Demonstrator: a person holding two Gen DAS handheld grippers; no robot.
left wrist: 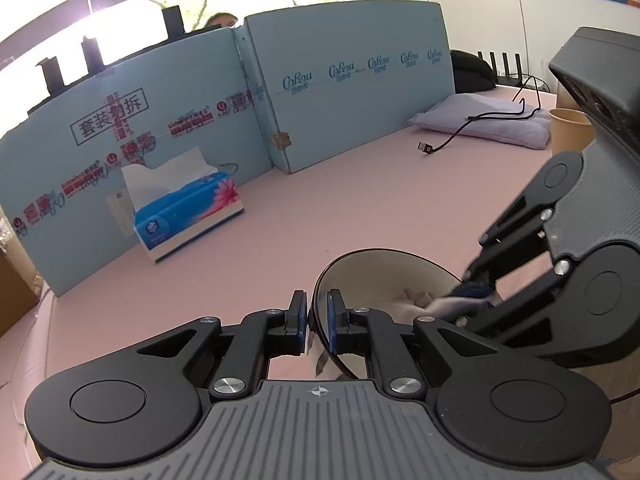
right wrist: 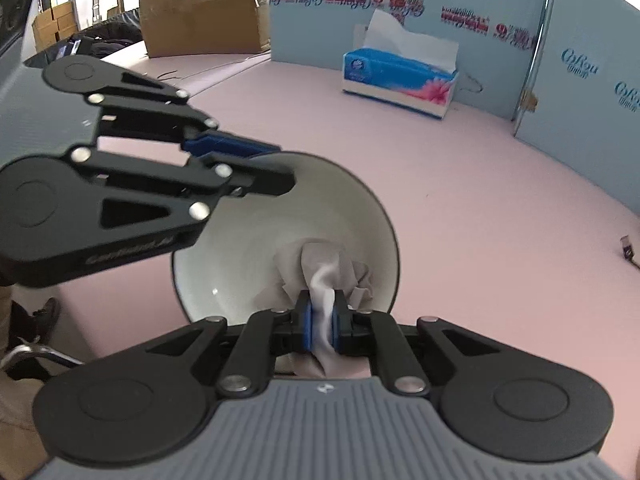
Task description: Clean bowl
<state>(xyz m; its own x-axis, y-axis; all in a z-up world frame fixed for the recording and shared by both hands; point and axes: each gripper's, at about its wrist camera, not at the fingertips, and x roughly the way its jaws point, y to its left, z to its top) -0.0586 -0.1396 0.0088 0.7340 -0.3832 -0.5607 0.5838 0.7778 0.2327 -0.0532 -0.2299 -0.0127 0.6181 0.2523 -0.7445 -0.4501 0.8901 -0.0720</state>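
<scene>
Tissue (right wrist: 320,280) is pinched by the right tool (right wrist: 320,326) and pressed inside the bowl (right wrist: 240,248). The bowl's rim is clamped by the left tool (left wrist: 318,316), tilted above the pink counter (left wrist: 360,208). Farther back, a tissue box (right wrist: 396,78) is seen against blue panels (left wrist: 352,92).

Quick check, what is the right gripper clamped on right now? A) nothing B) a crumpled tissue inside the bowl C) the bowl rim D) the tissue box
B: in the right wrist view the right gripper pinches a crumpled tissue pressed into the bowl, while the left gripper holds the bowl's rim.
</scene>
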